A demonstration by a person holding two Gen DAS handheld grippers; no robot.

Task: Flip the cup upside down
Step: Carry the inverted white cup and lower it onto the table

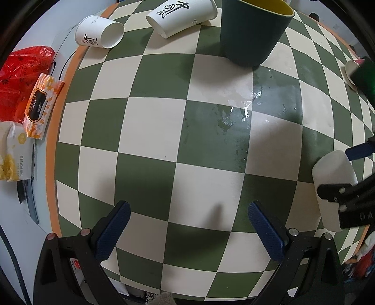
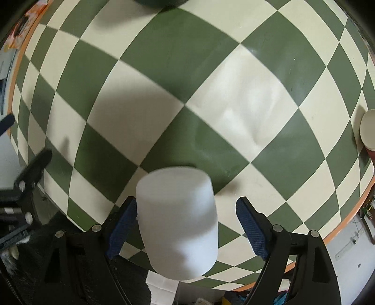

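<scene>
Between the blue-padded fingers of the right gripper [image 2: 186, 225] sat the white cup [image 2: 178, 220], its closed base pointing forward, away from the camera, over the checkered table [image 2: 164, 58]. The left finger pad [image 2: 121, 230] lay against the cup's side, while the right pad stood apart from it with a visible gap, so the jaws were spread wider than the cup; whether the cup was actually clamped could not be determined. Motion blur softened the cup's outline. From the left wrist view, the same cup [image 1: 332, 185] appeared far right of the left gripper [image 1: 188, 231], whose jaws were wide apart and held nothing. Ahead of that gripper lay a wet patch [image 1: 243, 110], and beyond it stood a dark green cup [image 1: 253, 32] with a yellow interior. Two printed paper cups [image 1: 180, 18] [image 1: 99, 31] lay on their sides ahead-left. Off the table's left edge sat a wipes packet [image 1: 43, 105] and a red bag [image 1: 21, 72].
</scene>
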